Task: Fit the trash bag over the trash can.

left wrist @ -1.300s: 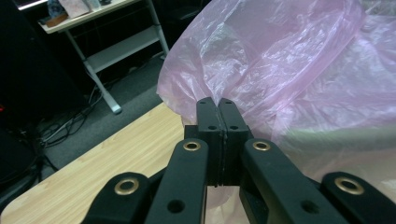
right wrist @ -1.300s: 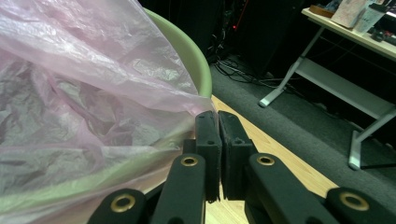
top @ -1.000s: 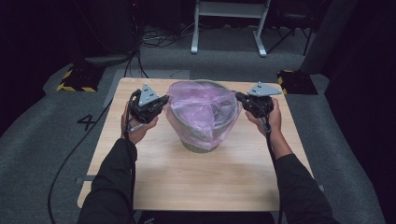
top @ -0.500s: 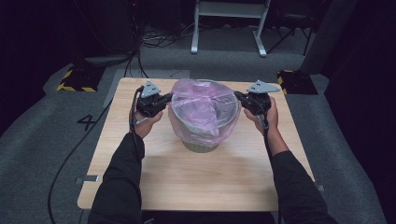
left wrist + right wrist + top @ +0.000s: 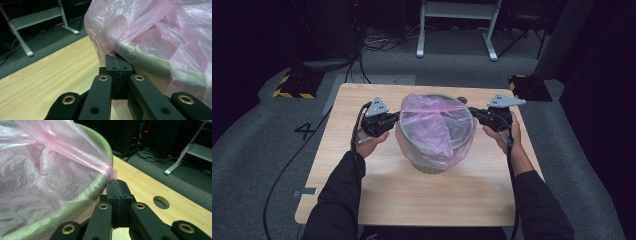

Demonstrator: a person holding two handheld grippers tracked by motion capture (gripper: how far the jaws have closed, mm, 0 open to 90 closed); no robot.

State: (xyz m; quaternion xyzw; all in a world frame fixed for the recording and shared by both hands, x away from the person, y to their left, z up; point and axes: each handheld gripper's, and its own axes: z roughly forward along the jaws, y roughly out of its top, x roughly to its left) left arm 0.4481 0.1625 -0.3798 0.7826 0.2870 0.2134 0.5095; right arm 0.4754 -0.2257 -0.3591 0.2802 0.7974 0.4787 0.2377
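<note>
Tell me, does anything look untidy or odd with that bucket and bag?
Yes: the thin pink plastic bag is not seated in the pale green round bin. It bunches and sags diagonally across the opening, stretched between the left gripper and right gripper.

Black hand-held gripper with brass rivets, grey three-cornered plate, trailing cable, black sleeves.

High view above table, gripper views close, sharing pink bag
</note>
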